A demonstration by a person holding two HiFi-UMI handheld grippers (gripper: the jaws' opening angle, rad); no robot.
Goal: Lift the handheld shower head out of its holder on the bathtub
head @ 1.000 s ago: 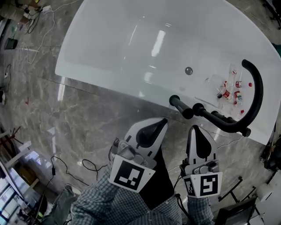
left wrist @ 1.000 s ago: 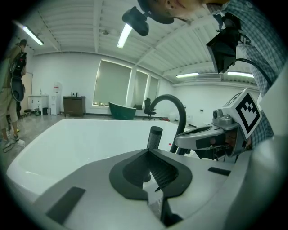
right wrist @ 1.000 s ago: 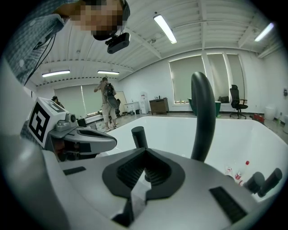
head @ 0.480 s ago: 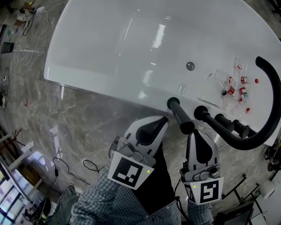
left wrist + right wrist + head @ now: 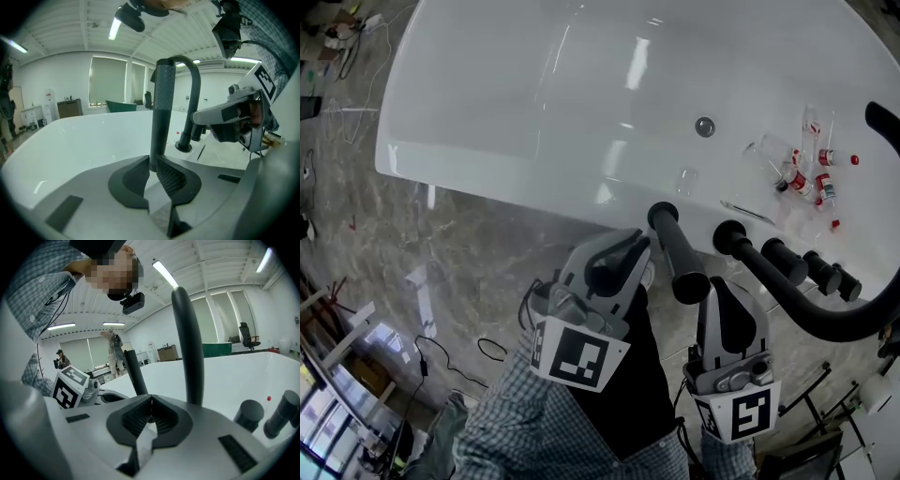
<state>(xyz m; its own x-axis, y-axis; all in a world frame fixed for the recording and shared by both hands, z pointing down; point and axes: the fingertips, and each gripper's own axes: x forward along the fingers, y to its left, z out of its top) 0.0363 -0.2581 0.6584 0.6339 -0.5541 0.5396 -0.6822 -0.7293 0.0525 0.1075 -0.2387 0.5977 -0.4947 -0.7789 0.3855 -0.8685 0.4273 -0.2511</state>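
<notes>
- The bathtub [image 5: 534, 122] is seen as a broad, smooth white shell with a glossy finish. Ceiling lights are mirrored in it, and a round metal drain [image 5: 704, 126] is set in its floor.
- Small clear bottles with red caps [image 5: 811, 183] are scattered inside the tub near its right end.
- The floor [image 5: 469, 272] beside the tub is made of polished grey-brown stone with pale veins.
- A white ribbed ceiling with strip lights [image 5: 112, 29] and large blind-covered windows [image 5: 108, 77] is shown in the left gripper view.
- The shower head [image 5: 678, 251] is a matte black, straight cylinder with a finely textured skin. It is stood upright in its holder [image 5: 660, 213] on the near rim of the tub, left of the black knobs [image 5: 783, 260] and the curved black spout [image 5: 825, 314].
- The left gripper [image 5: 152, 164] is held with its ribbed dark jaws almost together. Nothing is held between them, and the shower head is seen just beyond their tips.
- The right gripper [image 5: 150, 404] is kept with its jaws pressed together and empty, to the right of the shower head.
</notes>
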